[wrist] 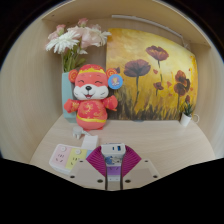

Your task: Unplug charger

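- The gripper point(112, 166) points forward over a pale tabletop point(170, 140), its two fingers meeting around a small white charger point(112, 153).
- The magenta pads point(98, 161) press against the charger from both sides, so the gripper is clenched on it.
- The charger sits right at the fingertips; what it is plugged into cannot be made out.
- Just beside the fingers, on the left, lies a light card with pink and yellow marks point(67, 156).
- Beyond the fingers stands a red and white plush toy point(91, 96), upright on the tabletop.
- Behind the toy is a vase of pale flowers point(72, 42).
- Ahead and to the right, a painting of poppies point(152, 75) leans against the wall.
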Demonstrator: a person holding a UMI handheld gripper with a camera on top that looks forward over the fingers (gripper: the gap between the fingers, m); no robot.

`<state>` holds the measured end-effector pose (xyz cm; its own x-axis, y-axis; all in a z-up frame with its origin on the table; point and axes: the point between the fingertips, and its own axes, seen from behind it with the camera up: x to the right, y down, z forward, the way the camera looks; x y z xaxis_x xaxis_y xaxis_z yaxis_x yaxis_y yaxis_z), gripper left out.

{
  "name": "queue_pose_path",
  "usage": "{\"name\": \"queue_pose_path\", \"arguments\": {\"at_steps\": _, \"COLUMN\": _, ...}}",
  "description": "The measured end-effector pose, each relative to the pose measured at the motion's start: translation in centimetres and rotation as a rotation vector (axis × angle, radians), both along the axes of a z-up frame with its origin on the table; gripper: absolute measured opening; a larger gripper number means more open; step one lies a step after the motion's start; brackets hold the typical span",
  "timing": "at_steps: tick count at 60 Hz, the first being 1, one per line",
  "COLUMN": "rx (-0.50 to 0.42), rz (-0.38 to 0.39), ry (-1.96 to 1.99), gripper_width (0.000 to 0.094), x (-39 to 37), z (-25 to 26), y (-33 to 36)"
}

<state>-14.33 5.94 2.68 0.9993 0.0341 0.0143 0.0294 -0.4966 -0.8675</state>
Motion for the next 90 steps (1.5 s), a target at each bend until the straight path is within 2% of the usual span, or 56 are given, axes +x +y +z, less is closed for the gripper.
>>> {"name": "queue_pose_path", "arguments": {"at_steps": 8, "rx": -0.018, "rz": 0.007, "ry": 0.011, "gripper_width": 0.0159, "x": -0.1, "z": -0.1, "y": 0.1}}
{"name": "queue_pose_path", "arguments": {"at_steps": 13, "rx": -0.096, "rz": 0.028, "ry": 0.080, "gripper_width": 0.0135, "x": -0.2, "z": 0.6, "y": 0.1}}
{"name": "queue_pose_path", "arguments": {"at_steps": 18, "rx": 0.167, "rz": -0.027, "ry": 0.067, "gripper_width": 0.0133, "x": 3.9, "z": 12.6, "y": 2.8}}
{"name": "queue_pose_path", "arguments": {"at_steps": 20, "rx": 0.229, "rz": -0.033, "ry": 0.077, "gripper_width": 0.0133, "x": 5.1, "z": 17.1, "y": 3.4}}
{"name": "queue_pose_path", "arguments": {"at_steps": 23, "rx": 0.279, "rz": -0.040, "ry": 0.100, "gripper_width": 0.0132, "x": 7.7, "z": 20.7, "y": 3.9}}
{"name": "queue_pose_path", "arguments": {"at_steps": 26, "rx": 0.286, "rz": -0.082, "ry": 0.080, "gripper_width": 0.0133, "x": 11.1, "z": 21.7, "y": 4.3}}
{"name": "queue_pose_path", "arguments": {"at_steps": 30, "rx": 0.237, "rz": -0.132, "ry": 0.074, "gripper_width": 0.0131, "x": 14.8, "z": 19.5, "y": 4.2}}
{"name": "queue_pose_path", "arguments": {"at_steps": 35, "rx": 0.094, "rz": -0.168, "ry": 0.064, "gripper_width": 0.0134, "x": 18.0, "z": 13.0, "y": 3.2}}
{"name": "queue_pose_path", "arguments": {"at_steps": 38, "rx": -0.004, "rz": -0.162, "ry": 0.071, "gripper_width": 0.0133, "x": 18.5, "z": 8.8, "y": 2.0}}
{"name": "queue_pose_path", "arguments": {"at_steps": 43, "rx": -0.095, "rz": -0.144, "ry": 0.057, "gripper_width": 0.0134, "x": 18.6, "z": 4.0, "y": 0.2}}
{"name": "queue_pose_path", "arguments": {"at_steps": 50, "rx": -0.166, "rz": -0.097, "ry": 0.038, "gripper_width": 0.0145, "x": 17.5, "z": 0.1, "y": -1.3}}
{"name": "queue_pose_path", "arguments": {"at_steps": 62, "rx": -0.235, "rz": -0.119, "ry": 0.093, "gripper_width": 0.0274, "x": 16.8, "z": -3.3, "y": -2.2}}
{"name": "queue_pose_path", "arguments": {"at_steps": 68, "rx": -0.224, "rz": -0.141, "ry": 0.088, "gripper_width": 0.0324, "x": 17.1, "z": -3.3, "y": -2.0}}
{"name": "queue_pose_path", "arguments": {"at_steps": 73, "rx": -0.206, "rz": -0.164, "ry": 0.068, "gripper_width": 0.0464, "x": 17.7, "z": -2.3, "y": -1.8}}
{"name": "queue_pose_path", "arguments": {"at_steps": 81, "rx": -0.120, "rz": -0.175, "ry": 0.051, "gripper_width": 0.0698, "x": 17.5, "z": 2.9, "y": -1.8}}
{"name": "queue_pose_path", "arguments": {"at_steps": 90, "rx": 0.026, "rz": -0.173, "ry": 0.076, "gripper_width": 0.0776, "x": 16.2, "z": 12.3, "y": -4.3}}
